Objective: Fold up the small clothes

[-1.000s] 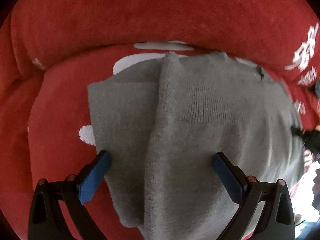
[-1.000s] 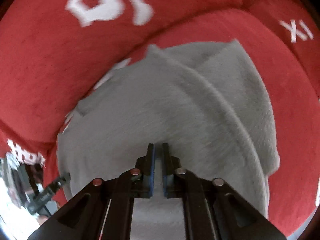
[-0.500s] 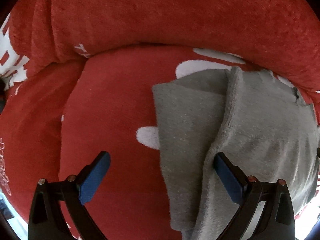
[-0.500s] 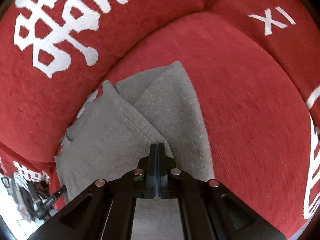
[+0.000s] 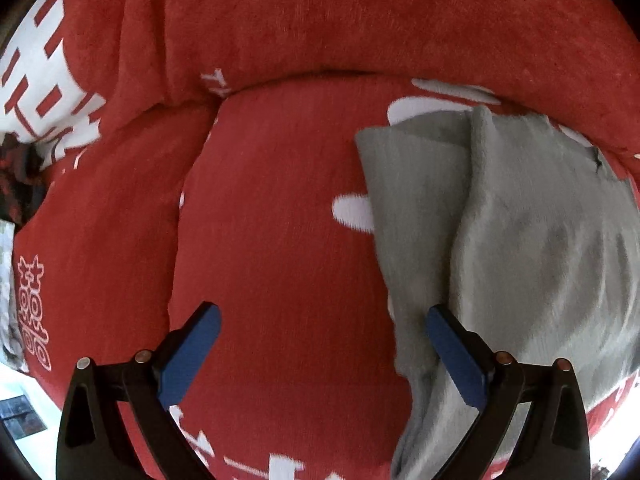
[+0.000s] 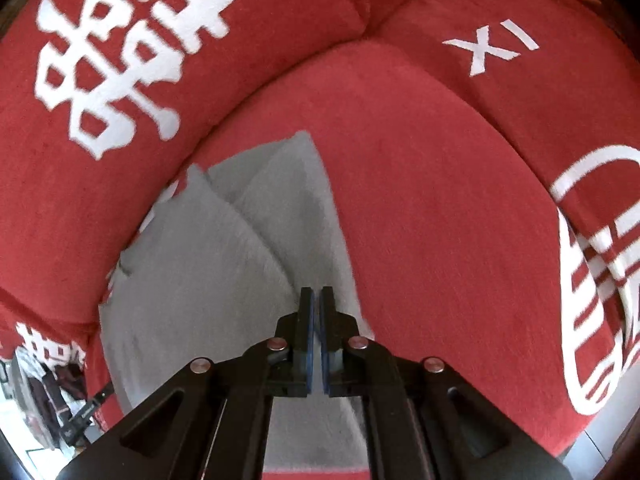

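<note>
Red sofa cushion (image 5: 280, 240) with white printed characters fills both views; grey knit garment (image 5: 520, 240), already folded over itself, lies flat at its right side against the backrest. Left gripper (image 5: 322, 354) spread wide, empty, over bare cushion just left of garment. Right gripper (image 6: 317, 300) pressed together, nothing pinched, above garment's near edge. Fold looks done; next likely fetch another piece

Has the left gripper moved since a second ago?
Yes. The left gripper has shifted leftward off the grey garment; it was straddling it, and now mostly red sofa cushion lies between its fingers.
</note>
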### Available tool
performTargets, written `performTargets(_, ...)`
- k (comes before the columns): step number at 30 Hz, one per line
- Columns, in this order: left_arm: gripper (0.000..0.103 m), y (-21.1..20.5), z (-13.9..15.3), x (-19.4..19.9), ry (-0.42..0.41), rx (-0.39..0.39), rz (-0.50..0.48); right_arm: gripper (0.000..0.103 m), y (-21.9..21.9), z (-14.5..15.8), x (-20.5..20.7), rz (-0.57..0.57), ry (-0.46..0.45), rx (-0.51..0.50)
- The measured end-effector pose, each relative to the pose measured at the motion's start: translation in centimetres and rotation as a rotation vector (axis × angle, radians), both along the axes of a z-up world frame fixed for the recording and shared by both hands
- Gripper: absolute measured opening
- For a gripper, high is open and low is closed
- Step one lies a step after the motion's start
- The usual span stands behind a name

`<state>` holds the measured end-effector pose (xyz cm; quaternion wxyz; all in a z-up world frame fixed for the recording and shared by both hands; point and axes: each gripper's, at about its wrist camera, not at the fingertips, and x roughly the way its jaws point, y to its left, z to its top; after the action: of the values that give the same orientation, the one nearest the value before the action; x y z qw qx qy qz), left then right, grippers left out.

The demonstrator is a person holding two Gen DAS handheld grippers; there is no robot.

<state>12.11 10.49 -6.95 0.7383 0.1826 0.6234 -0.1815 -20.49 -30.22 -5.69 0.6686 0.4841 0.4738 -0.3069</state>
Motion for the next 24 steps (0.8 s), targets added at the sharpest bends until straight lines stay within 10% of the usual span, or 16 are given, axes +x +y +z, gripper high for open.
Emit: performTargets(24,0.103,-0.9,1.8,-7.6,0.095,-0.047,-0.135,0.003,11.7,0.1,2.8,0.165,-0.022,0.167)
